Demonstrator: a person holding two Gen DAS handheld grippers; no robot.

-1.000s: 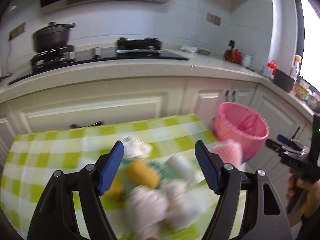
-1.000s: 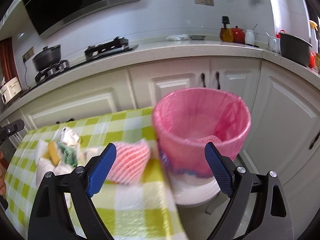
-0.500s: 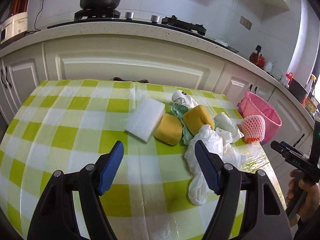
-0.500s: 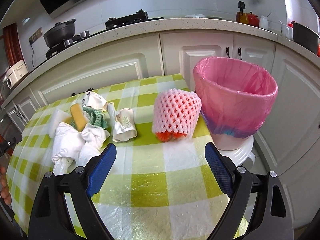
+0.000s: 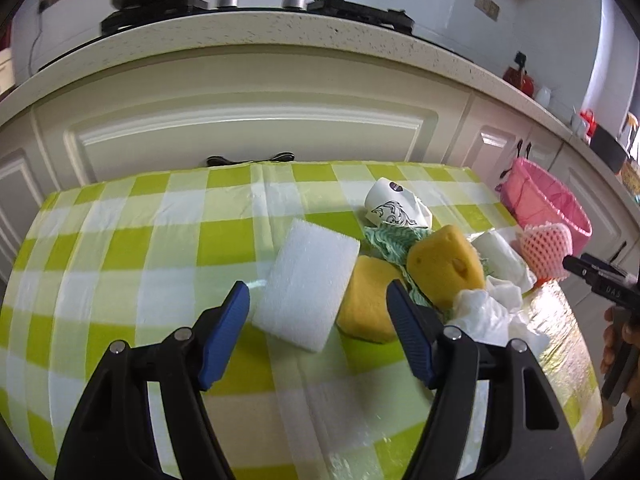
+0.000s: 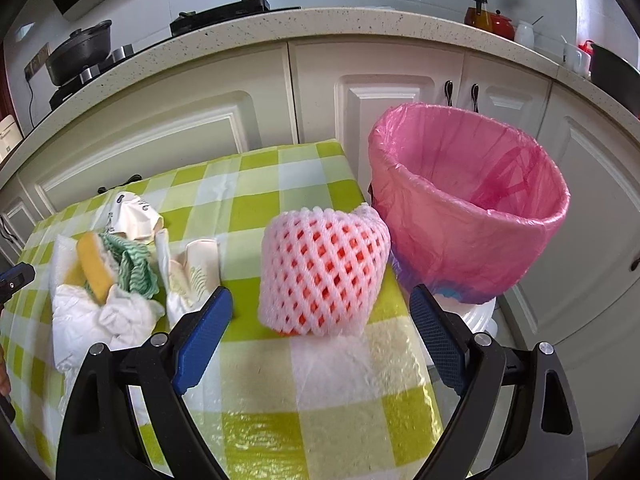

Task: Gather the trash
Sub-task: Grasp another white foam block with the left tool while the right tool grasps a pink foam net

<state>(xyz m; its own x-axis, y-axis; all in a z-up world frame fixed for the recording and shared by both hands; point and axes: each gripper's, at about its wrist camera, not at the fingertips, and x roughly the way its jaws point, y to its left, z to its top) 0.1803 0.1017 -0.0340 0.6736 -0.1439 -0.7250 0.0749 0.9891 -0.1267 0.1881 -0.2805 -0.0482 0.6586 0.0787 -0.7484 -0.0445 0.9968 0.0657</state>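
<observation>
While the trash sits heaped on the green-checked tabletop [image 5: 120, 248], nothing is held yet. White foam block [image 5: 308, 284] lies flat at the pile's left edge, touching a yellow sponge [image 5: 366, 304]; a second yellow sponge [image 5: 444, 266] leans on green netting [image 5: 388, 238], with a crushed paper cup [image 5: 394, 204] behind and crumpled white plastic [image 5: 486, 312] in front. Pink foam fruit net [image 6: 322, 270] stands apart near the tabletop's right edge, just beside the pink-lined bin [image 6: 468, 208], which stands off the tabletop. Left gripper [image 5: 316, 330] fingers part-open, have just been closing, empty, foam block's near corner between the tips. Right gripper [image 6: 320, 338] fingers wide apart, empty, framing the fruit net.
</observation>
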